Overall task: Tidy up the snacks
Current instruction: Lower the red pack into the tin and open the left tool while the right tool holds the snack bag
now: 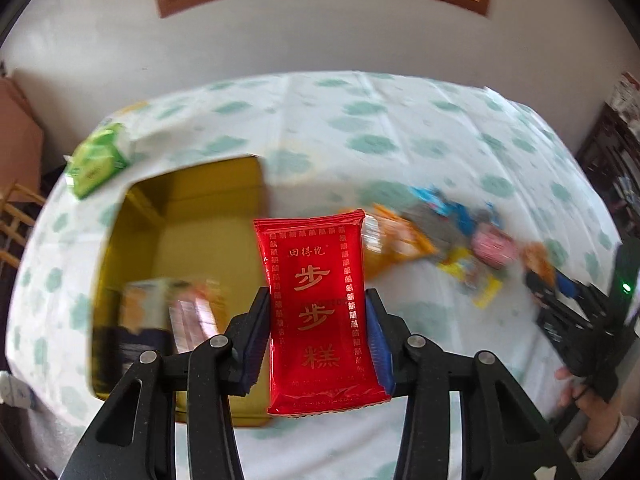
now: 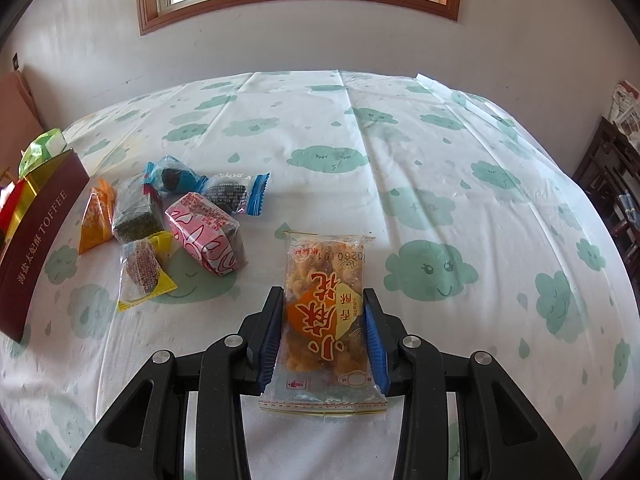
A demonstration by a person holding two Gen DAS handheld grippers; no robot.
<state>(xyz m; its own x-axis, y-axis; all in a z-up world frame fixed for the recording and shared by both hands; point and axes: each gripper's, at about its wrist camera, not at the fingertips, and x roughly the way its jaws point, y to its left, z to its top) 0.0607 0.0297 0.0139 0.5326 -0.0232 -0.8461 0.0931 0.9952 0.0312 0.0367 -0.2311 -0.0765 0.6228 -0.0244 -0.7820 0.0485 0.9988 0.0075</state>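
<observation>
My left gripper (image 1: pixel 318 300) is shut on a red snack packet (image 1: pixel 318 308) with gold characters and holds it above the right side of an open yellow-lined box (image 1: pixel 132 216), which holds a few snacks (image 1: pixel 176 312). My right gripper (image 2: pixel 324 304) is shut on a clear packet of golden fried twists (image 2: pixel 326 312) above the cloud-print tablecloth (image 2: pixel 400 140). A pile of small wrapped snacks (image 2: pixel 176 220) lies left of it. The pile also shows blurred in the left wrist view (image 1: pixel 448 236). The box's maroon TOFFEE side (image 2: pixel 36 248) stands at the far left.
A green packet (image 1: pixel 98 160) lies on the cloth behind the box, also in the right wrist view (image 2: pixel 42 148). The right hand and its gripper (image 1: pixel 580 320) show at the right edge. Dark shelving (image 2: pixel 616 184) stands to the right, a wall with a window behind.
</observation>
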